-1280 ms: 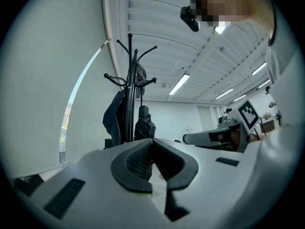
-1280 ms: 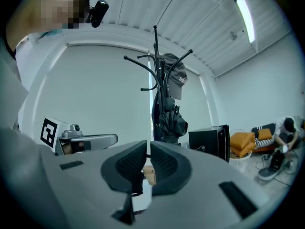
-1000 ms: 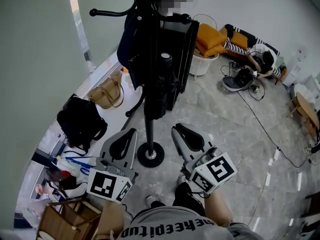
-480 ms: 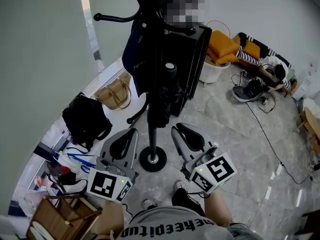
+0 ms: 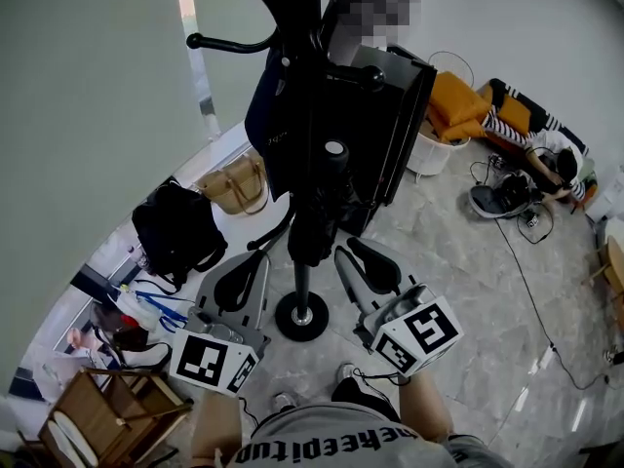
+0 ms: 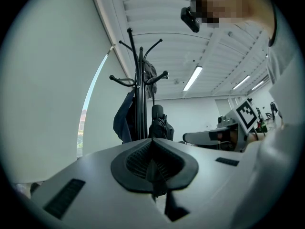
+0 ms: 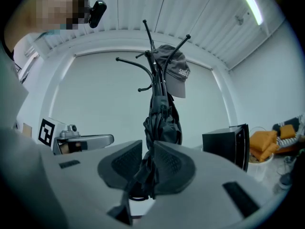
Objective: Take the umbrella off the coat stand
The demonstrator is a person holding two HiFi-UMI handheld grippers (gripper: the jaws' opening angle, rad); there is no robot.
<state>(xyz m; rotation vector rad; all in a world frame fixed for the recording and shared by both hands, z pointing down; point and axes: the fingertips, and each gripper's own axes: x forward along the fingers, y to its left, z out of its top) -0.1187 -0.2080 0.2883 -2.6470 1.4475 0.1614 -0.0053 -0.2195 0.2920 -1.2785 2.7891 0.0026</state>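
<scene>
A black coat stand (image 5: 298,261) rises from a round base (image 5: 300,317). A folded black umbrella (image 5: 327,198) hangs against its pole; it also shows in the left gripper view (image 6: 159,123) and the right gripper view (image 7: 162,118). My left gripper (image 5: 239,279) is shut and empty, just left of the pole. My right gripper (image 5: 363,264) hovers just right of the pole, below the umbrella. Its jaws (image 7: 147,159) are opening, a narrow gap apart. The umbrella shows through the gap, and the pads do not press on it.
A dark jacket (image 5: 278,115) and a grey cap (image 7: 178,78) hang on the stand. Behind it stands a black box (image 5: 395,115). A tan handbag (image 5: 234,188), black backpack (image 5: 175,232), wooden chair (image 5: 97,417), and a white basket with orange cushions (image 5: 453,105) lie around.
The stand and umbrella have grown larger and slid lower in the head view as I came closer. Both grippers keep their places in the picture.
</scene>
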